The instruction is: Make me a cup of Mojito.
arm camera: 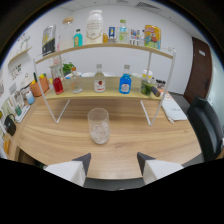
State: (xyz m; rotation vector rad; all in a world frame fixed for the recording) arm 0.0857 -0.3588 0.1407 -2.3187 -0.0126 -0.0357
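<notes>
One wide wooden counter (60, 140) fills most of what I see, running from a cluttered side at my left to a dark chair (207, 127) at my right, with a brown door (200, 67) behind that chair. Standing on the counter against the white wall is a two-tier shelf rack (107, 94) with wooden boards and thin white legs. Its upper board carries a big white jug (94, 25), a small teal bottle (78, 37), a dark framed object and some colourful boxes (152, 36). On the lower board I make out a bottle with red liquid (58, 82), a clear bottle with a red label (99, 80), a bottle with blue contents (125, 81), some green leaves (68, 67) and a cluster of small dark items near the right leg that I cannot identify. Papers (172, 109) lie on the counter beside that leg. Closer to me, in front of the rack, a clear drinking glass (98, 125) stands upright on the bare wood with what looks like ice in the bottom. My tool (113, 159) hangs over the near edge with its two white fingers spread apart and nothing between them; the glass stands just ahead of them, a little toward the left finger, clearly apart from both.
</notes>
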